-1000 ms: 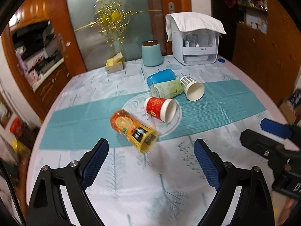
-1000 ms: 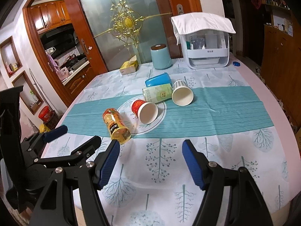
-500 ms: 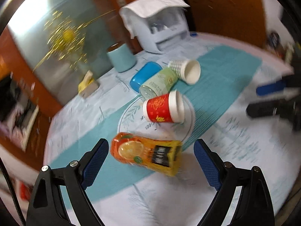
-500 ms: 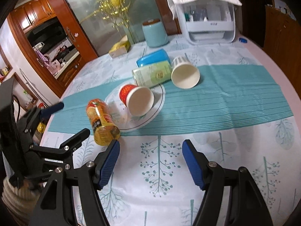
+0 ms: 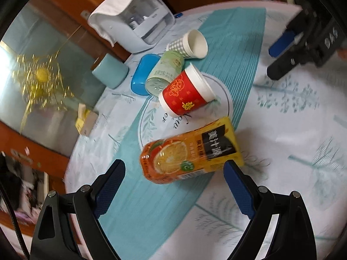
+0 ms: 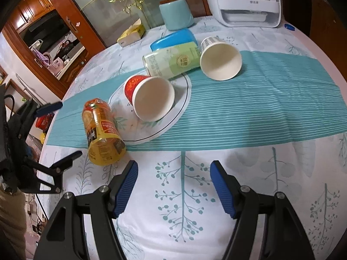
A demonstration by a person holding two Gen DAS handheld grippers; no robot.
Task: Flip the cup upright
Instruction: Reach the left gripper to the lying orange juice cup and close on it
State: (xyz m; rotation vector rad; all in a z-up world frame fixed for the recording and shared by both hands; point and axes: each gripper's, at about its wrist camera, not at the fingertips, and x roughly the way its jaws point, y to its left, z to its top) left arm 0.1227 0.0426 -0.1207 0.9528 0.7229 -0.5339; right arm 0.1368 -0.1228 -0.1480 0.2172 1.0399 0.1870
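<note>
One red cup [image 6: 149, 97] lies sideways, mouth camera-ward.

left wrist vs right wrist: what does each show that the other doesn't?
Left wrist only: the red cup's printed side wall and the orange bottle's label; cup interiors are mostly hidden.

Right wrist only: the open white interiors of the red cup and the checked cup, mouths facing the camera.

Both: cups, green can and bottle lying on their sides; left gripper and right gripper open, empty.
</note>
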